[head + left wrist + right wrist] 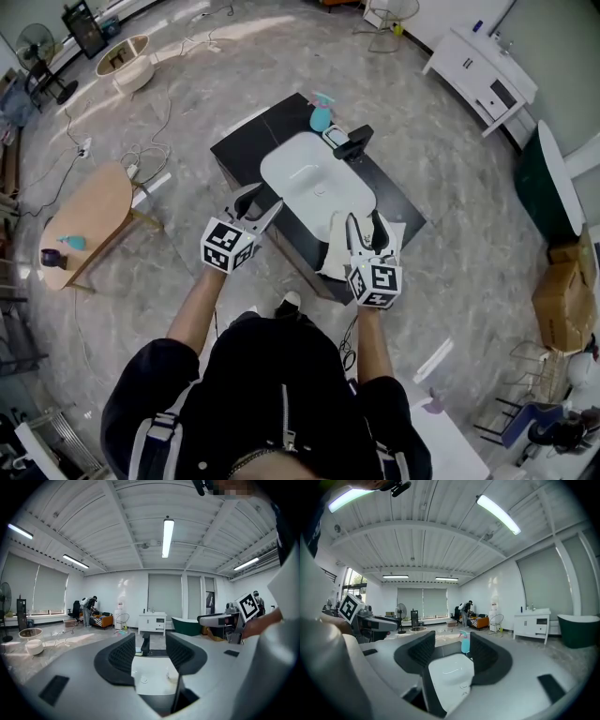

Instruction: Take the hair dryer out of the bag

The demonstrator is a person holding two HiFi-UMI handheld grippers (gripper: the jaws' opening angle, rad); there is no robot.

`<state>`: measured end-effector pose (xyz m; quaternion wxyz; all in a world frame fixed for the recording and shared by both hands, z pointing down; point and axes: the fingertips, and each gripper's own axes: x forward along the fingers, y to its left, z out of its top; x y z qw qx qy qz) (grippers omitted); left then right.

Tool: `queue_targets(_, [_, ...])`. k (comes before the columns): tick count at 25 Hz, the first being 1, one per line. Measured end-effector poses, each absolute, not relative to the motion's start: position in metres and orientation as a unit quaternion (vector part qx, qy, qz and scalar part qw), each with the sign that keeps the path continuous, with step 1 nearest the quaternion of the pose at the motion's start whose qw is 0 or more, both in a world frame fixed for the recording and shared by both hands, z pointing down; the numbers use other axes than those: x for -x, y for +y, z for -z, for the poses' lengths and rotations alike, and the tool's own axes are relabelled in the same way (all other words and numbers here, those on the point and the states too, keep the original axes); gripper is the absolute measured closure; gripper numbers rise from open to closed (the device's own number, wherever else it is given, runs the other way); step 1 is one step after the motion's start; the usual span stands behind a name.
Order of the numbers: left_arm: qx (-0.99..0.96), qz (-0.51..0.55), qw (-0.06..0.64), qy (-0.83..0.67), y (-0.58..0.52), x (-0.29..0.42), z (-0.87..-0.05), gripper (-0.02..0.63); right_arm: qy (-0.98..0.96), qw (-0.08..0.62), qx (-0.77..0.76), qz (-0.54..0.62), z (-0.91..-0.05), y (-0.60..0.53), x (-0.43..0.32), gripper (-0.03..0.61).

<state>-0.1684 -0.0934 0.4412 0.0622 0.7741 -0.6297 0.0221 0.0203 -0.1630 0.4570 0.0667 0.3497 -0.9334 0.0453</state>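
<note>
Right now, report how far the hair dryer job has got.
Done: nothing visible. In hand: left gripper and right gripper hover open and empty at the near edge of the table, the right one by the bag. Left: reach into the bag, grip the dryer, lift it out.

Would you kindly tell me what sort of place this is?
Probably a large test studio staged with home furnishings: a green bathtub and white vanity cabinet stand on an open floor strewn with cables.
</note>
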Motion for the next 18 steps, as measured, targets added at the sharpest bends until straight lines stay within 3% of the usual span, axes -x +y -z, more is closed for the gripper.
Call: queue_targets(18, [-0.827,-0.026,0.060,-0.558,-0.184,0.148,-0.438,0.410,-0.906,0.074,-0.413,-0.057,-0.466,-0.222,-0.033,0.351])
